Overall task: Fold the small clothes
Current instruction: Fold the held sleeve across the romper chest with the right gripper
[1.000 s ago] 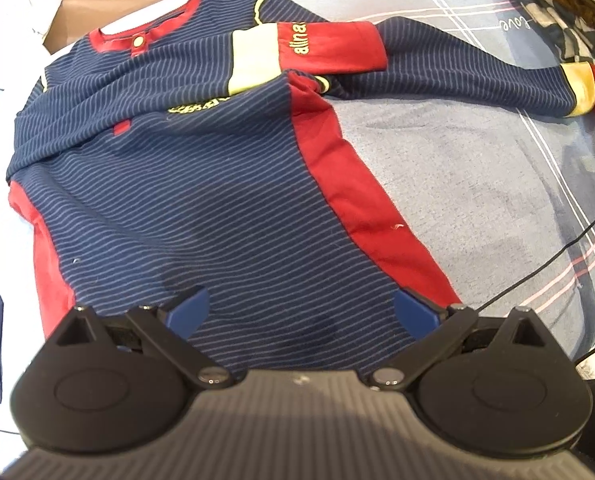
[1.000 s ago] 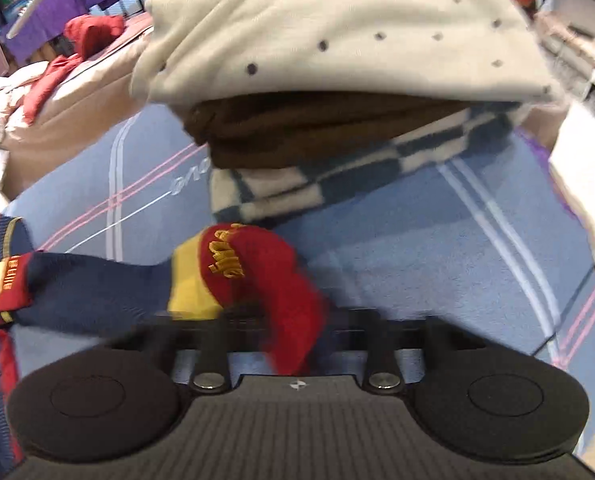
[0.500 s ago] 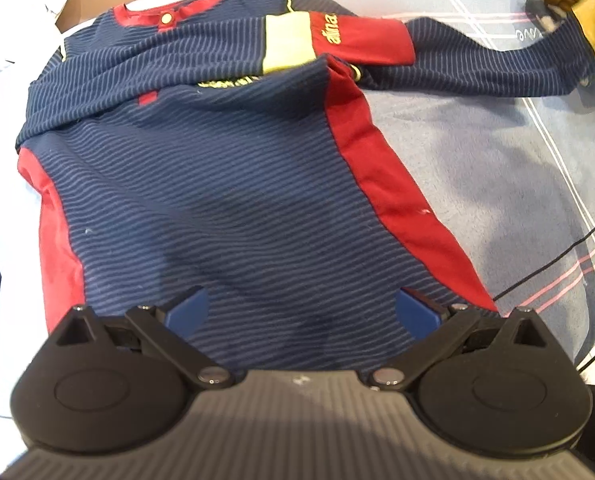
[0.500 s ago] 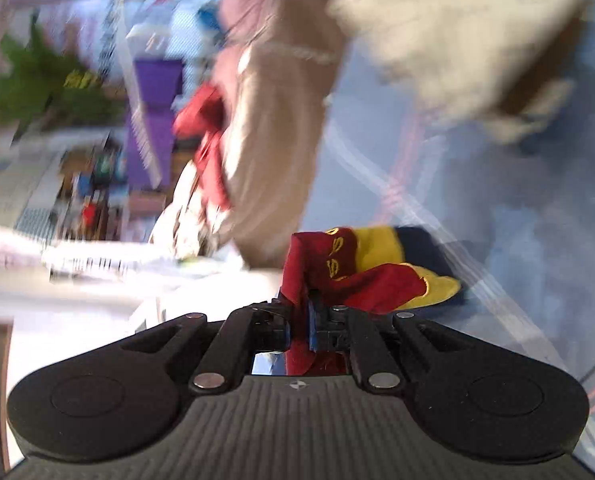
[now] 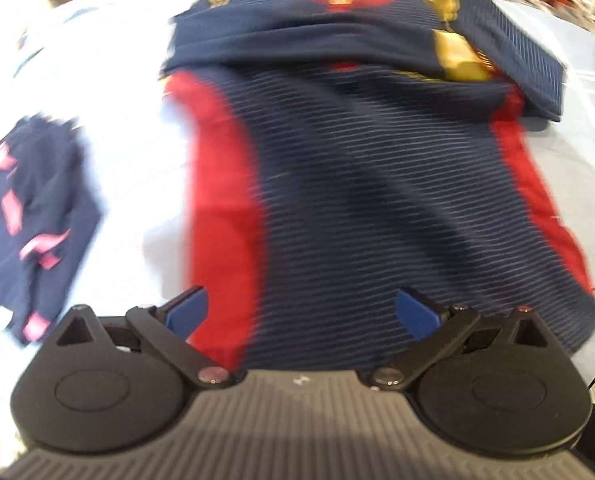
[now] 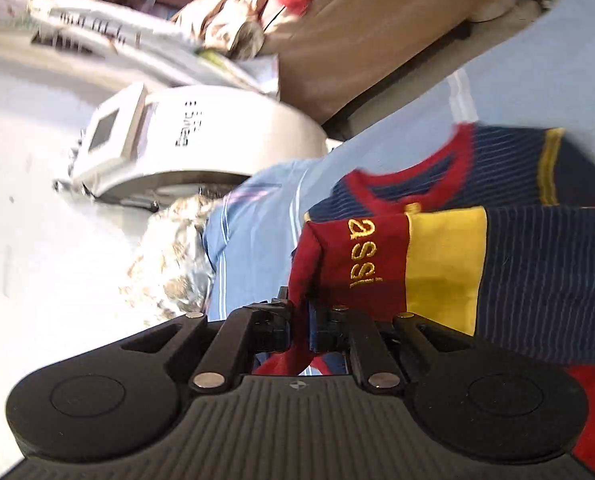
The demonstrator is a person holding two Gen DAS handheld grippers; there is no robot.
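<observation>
A navy striped romper [image 5: 369,200] with red side panels lies flat on the light blue sheet [image 5: 585,184], neckline at the far end. My left gripper [image 5: 301,310] hovers open over its near hem, blue pads wide apart, nothing between them. My right gripper [image 6: 303,328] is shut on the red cuff [image 6: 357,264] of one sleeve, which has yellow lettering and a yellow band [image 6: 445,264]. That sleeve [image 5: 509,60] now crosses over the chest near the neckline [image 6: 437,160].
A folded navy garment with pink marks [image 5: 29,224] lies left of the romper. Beyond the sheet's edge stand a white device [image 6: 185,140], a brown cushion [image 6: 377,28] and crumpled cloth [image 6: 173,256].
My right gripper swung the held sleeve from beside the stacked clothes across onto the romper's chest. My left gripper slid left along the hem; the folded navy garment came into view.
</observation>
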